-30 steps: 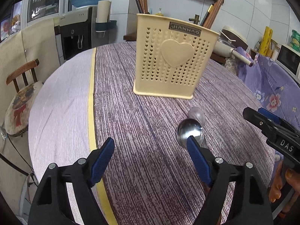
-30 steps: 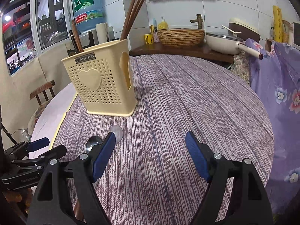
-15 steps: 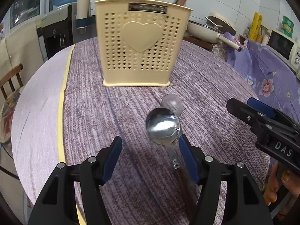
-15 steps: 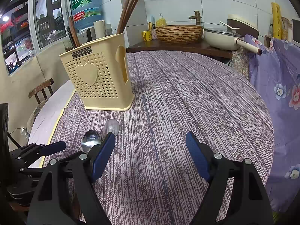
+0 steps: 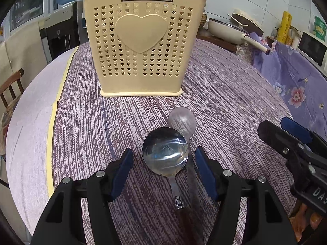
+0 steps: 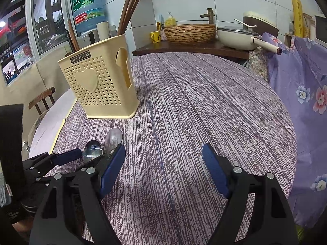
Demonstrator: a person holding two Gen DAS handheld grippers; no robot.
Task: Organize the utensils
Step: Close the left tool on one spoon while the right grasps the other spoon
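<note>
The left tool (image 5: 164, 169), jaws just narrowed but still apart, straddles the shiny steel spoon (image 5: 165, 156) lying on the purple-clothed worktop (image 5: 224, 94); the right tool (image 6: 163, 167) gapes empty.

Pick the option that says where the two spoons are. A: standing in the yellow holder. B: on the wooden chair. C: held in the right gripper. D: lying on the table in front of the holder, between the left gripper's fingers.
D: both spoons lie flat on the table before the holder, with the left gripper open around them.
</note>
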